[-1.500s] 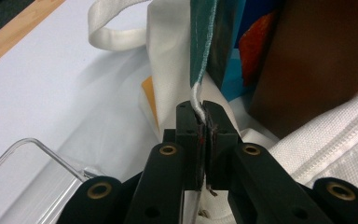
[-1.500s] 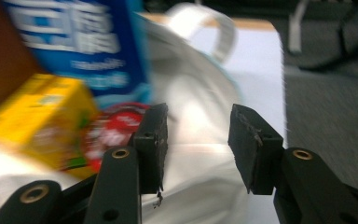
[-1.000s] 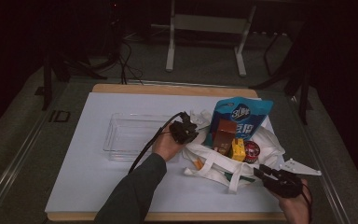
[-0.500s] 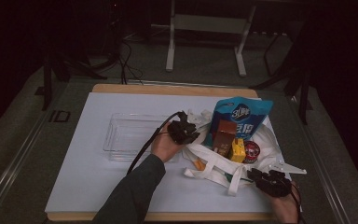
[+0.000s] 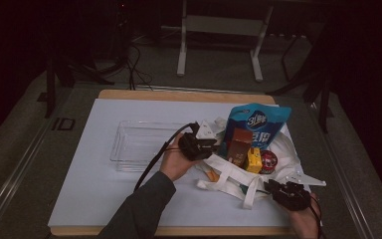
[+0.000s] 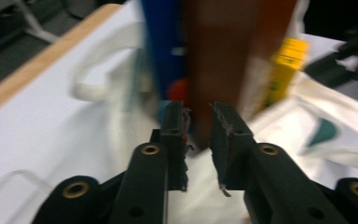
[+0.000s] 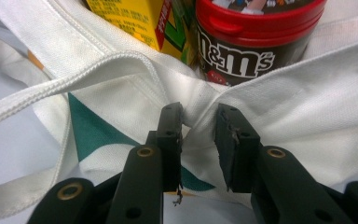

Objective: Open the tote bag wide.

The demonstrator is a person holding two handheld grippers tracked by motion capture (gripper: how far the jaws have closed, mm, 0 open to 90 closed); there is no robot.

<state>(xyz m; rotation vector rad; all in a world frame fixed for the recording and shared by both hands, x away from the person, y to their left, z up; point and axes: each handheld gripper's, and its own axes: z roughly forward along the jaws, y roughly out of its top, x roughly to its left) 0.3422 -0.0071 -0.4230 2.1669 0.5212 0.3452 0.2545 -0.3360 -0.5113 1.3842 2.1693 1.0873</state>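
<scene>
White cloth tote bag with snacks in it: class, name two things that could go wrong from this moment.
1. The left gripper has the brown carton by one narrow edge, so it may slip or twist free.
2. The right gripper pinches a small fold of the white cloth tote bag; if it slips, the bag may shift and tip the blue pouch.

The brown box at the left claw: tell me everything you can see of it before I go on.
The brown box is a tall, narrow carton, cardboard by its look, standing upright among the goods on the white tote bag. The blue snack pouch rises behind it and the yellow carton stands at its side. In the left gripper view its bottom end sits between the left claw jaws, which have just been opening; whether the pads still press it is unclear. That view is blurred, and no print is readable.
</scene>
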